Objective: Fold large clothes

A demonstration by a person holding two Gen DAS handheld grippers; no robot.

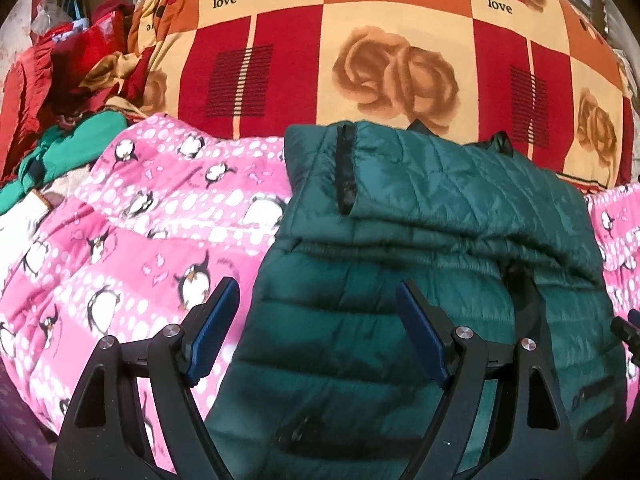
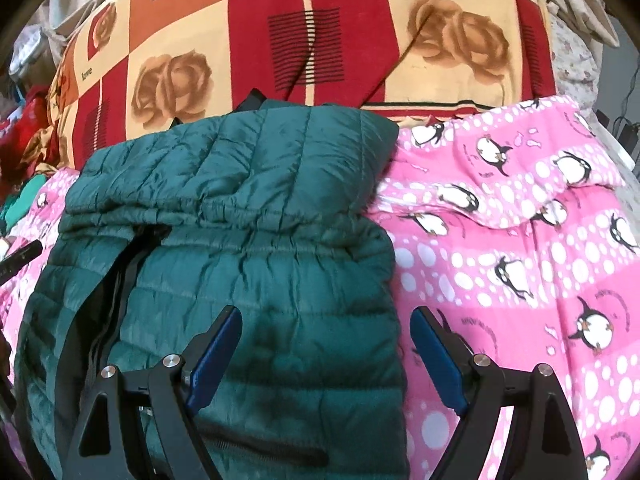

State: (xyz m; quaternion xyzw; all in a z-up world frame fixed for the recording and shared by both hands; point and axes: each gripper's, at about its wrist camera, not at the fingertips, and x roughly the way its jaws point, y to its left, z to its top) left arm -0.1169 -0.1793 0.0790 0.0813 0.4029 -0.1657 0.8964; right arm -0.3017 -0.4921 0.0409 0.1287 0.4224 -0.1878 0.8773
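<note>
A dark green quilted jacket (image 1: 420,240) lies on a pink penguin blanket (image 1: 160,208), filling the centre and lower right of the left view and the centre and lower left of the right view. Its upper part looks already folded down over the body, with a zip (image 1: 346,168) running across the folded flap and the open front showing as a dark seam (image 2: 116,264) at the lower left of the right view. Behind it, across the top of both frames, sits a big red and orange bedcover with roses (image 1: 380,40).

The left gripper (image 1: 320,340) hangs over the jacket's left edge with its jaws wide apart and nothing in them. The right gripper (image 2: 326,356) does the same over the right edge, one finger above the jacket and one above the blanket.

From where I stand, the danger is the blanket: a bite at either edge could catch the pink cloth along with the jacket and drag both. The shell also looks shiny and puffy, so a shallow pinch may slip off, and the padded fold on top could spring open if the sides are lifted unevenly.
</note>
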